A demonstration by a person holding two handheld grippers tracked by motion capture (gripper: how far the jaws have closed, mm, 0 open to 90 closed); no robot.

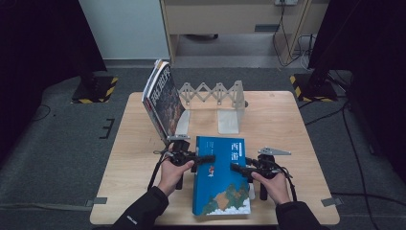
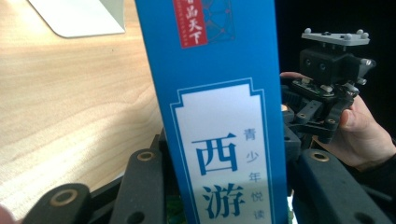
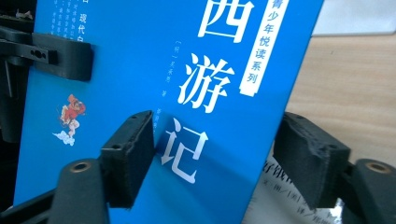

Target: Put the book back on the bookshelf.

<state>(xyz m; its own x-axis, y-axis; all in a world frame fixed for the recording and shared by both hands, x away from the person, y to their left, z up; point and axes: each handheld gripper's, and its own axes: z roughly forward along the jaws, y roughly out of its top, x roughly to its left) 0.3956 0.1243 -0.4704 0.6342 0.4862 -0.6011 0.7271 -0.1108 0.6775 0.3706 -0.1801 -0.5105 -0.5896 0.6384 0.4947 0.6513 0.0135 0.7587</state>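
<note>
Your blue book (image 1: 221, 179) lies at the near edge of the table (image 1: 287, 120), about midway between its left and right edges, cover up, its bottom end close to that near edge. Your left claw (image 1: 207, 158) comes in from the book's left side and is clamped on it: in the left gripper view the spine (image 2: 219, 121) stands up between the two black jaws, pressed on both sides. Your right claw (image 1: 236, 167) reaches in from the right side, and in the right gripper view one jaw rests on the cover beside the white title while the other sits below the book's edge, so it straddles that edge; whether it is pinching the book tight you cannot tell from these pictures. Your left hand (image 1: 173, 173) and right hand (image 1: 274, 186) hold the tools just in from the near edge, either side of the book. Farther back, toward the far left corner, a second book (image 1: 162, 98) with a dark cover stands tilted, leaning against the metal bookend rack (image 1: 218, 98). That rack, with its zigzag folding bar and upright plates, stands near the far edge at the middle. Beyond the table, dark carpet floor (image 1: 62, 143) surrounds it.
</note>
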